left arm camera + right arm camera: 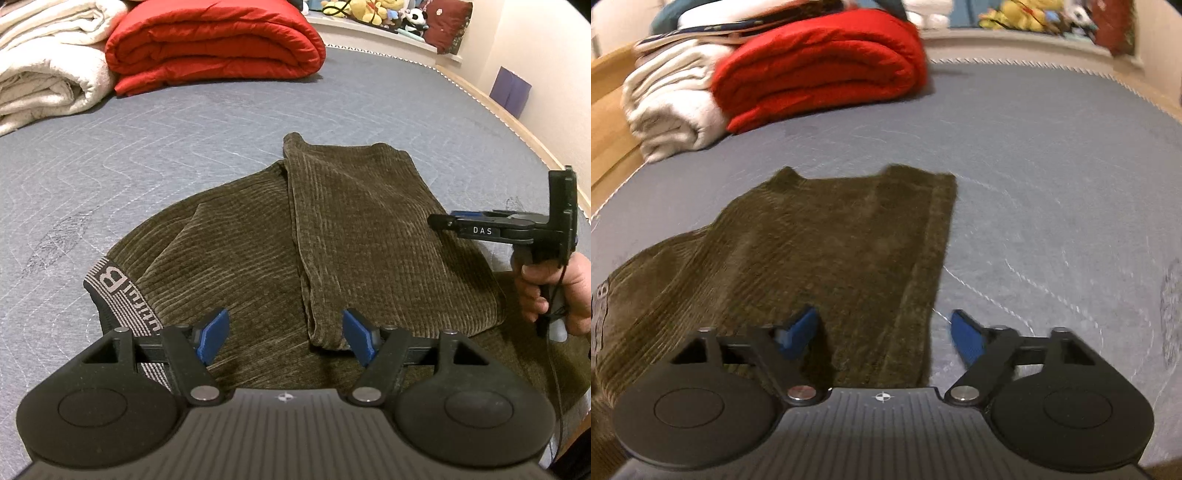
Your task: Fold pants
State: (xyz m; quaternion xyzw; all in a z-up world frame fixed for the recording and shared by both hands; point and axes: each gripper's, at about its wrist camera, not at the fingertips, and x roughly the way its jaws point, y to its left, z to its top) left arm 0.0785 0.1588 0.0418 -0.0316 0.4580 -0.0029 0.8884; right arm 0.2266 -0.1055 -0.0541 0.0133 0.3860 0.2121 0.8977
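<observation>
Olive-brown corduroy pants point(351, 229) lie folded lengthwise on a grey quilted mattress point(184, 140), with the grey patterned waistband point(110, 284) at the near left. My left gripper point(286, 336) hovers open over the near part of the pants, its blue pads apart with nothing pressed between them. In the left wrist view, my right gripper point(437, 220) shows side-on over the pants' right edge, held by a hand point(565, 291). In the right wrist view, the right gripper point(882, 336) stands open above the right edge of the pants point(831, 251), one pad over cloth and the other over mattress point(1052, 184).
A folded red blanket point(214, 48) and a cream blanket point(48, 74) lie at the far left of the mattress. Plush toys point(373, 13) sit on a ledge behind. A wooden bed edge point(509, 114) runs along the right, and bare mattress surrounds the pants.
</observation>
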